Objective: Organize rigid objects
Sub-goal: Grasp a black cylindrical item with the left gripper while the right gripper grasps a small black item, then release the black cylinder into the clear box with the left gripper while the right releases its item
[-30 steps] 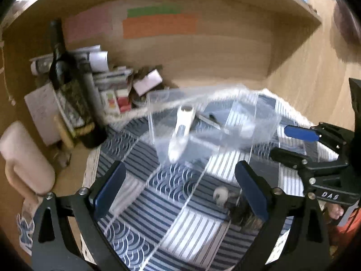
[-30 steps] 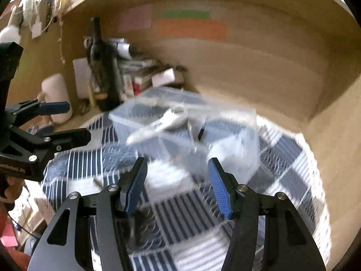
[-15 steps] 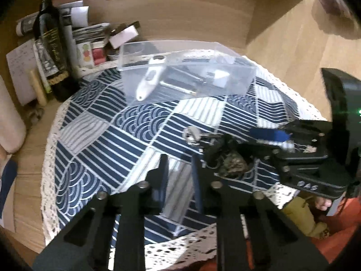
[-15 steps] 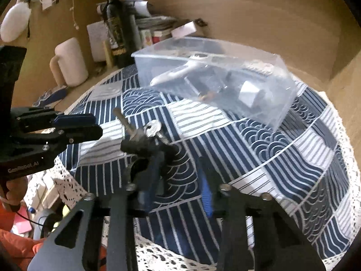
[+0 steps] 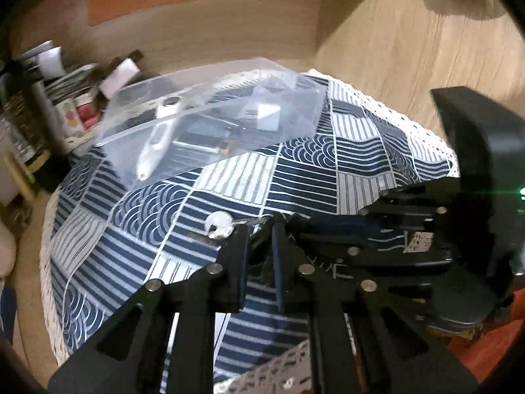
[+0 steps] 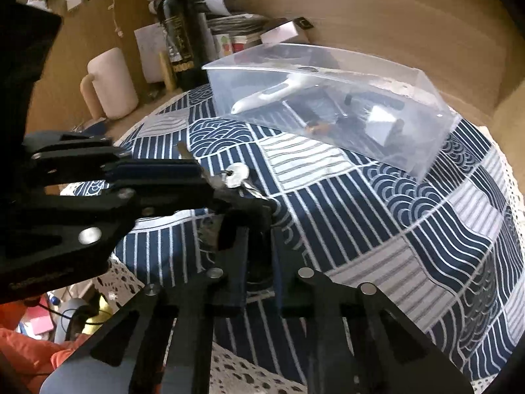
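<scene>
A bunch of keys with a silver key (image 5: 219, 225) (image 6: 237, 174) and a dark fob lies on the patterned cloth near its front edge. My left gripper (image 5: 259, 229) and my right gripper (image 6: 254, 226) meet over it, both nearly closed around the bunch. The fob is mostly hidden between the fingers. A clear plastic box (image 5: 210, 121) (image 6: 328, 101) stands farther back on the cloth. It holds a white thermometer (image 5: 159, 139) (image 6: 272, 93) and several small items.
A blue and white patterned cloth (image 6: 393, 229) covers the round table. At the back left stand a dark wine bottle (image 6: 178, 29), a pink mug (image 6: 110, 82) and stacked papers and boxes (image 5: 75, 98). Wooden walls close in the back and right.
Both grippers dropped from near the box to the keys at the front of the cloth and closed from wide open to nearly shut around them.
</scene>
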The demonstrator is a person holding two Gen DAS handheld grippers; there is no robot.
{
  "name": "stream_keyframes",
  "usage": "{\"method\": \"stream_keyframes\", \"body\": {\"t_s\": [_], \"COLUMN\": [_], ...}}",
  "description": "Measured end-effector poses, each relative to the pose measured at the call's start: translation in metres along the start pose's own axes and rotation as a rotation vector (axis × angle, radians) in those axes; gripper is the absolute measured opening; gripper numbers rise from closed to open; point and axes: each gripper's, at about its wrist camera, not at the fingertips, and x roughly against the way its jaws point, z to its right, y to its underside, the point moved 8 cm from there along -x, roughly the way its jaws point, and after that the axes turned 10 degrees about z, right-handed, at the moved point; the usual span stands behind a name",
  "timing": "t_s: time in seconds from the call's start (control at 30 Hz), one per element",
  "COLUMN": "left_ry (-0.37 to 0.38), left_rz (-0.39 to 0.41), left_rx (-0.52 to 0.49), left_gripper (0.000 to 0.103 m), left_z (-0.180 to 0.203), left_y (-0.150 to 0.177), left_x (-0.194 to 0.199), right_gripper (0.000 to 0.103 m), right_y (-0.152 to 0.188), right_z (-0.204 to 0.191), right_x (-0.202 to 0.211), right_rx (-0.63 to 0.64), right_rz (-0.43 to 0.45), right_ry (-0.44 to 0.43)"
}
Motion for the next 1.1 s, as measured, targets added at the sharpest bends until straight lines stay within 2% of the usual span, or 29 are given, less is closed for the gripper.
{"method": "stream_keyframes", "body": {"t_s": [0.1, 0.23, 0.27, 0.43, 0.53, 0.8, 0.93, 1.07, 1.1], "left_ry": [-0.004, -0.011, -0.003, -0.011, -0.018, -0.038, -0.050, -0.063, -0.075], "left_rz": [-0.049, -0.070, -0.077, -0.105, -0.101, -0.013, 0.047, 0.105, 0.116], "left_rx": [-0.027, -0.047, -0.045, -0.066, -0.056, 0.020, 0.069, 0.099, 0.102], "left_gripper": [0.012, 0.030, 0.031, 0.032, 0.024, 0.023, 0.023, 0.024, 0.024], "left_z": [-0.001, -0.005, -0.005, -0.004, -0.006, -0.019, -0.029, -0.040, -0.043], "left_y": [0.004, 0.009, 0.010, 0.018, 0.018, 0.002, -0.012, -0.025, -0.028], "left_x": [-0.017, -0.023, -0.024, -0.026, -0.027, -0.004, 0.014, 0.030, 0.033], "right_gripper": [0.009, 0.009, 0.009, 0.009, 0.009, 0.010, 0.024, 0.024, 0.020], "right_y": [0.001, 0.003, 0.003, 0.004, 0.003, 0.004, 0.010, 0.017, 0.016], "right_z": [0.011, 0.027, 0.030, 0.040, 0.042, 0.043, 0.041, 0.036, 0.035], "right_x": [0.007, 0.016, 0.018, 0.023, 0.023, 0.023, 0.017, 0.007, 0.006], "right_rx": [-0.023, -0.069, -0.075, -0.101, -0.107, -0.123, -0.110, -0.067, -0.053], "right_rz": [0.011, 0.024, 0.026, 0.033, 0.041, 0.025, -0.006, -0.024, -0.028], "right_ry": [0.022, 0.038, 0.040, 0.046, 0.050, 0.036, 0.028, 0.058, 0.068]}}
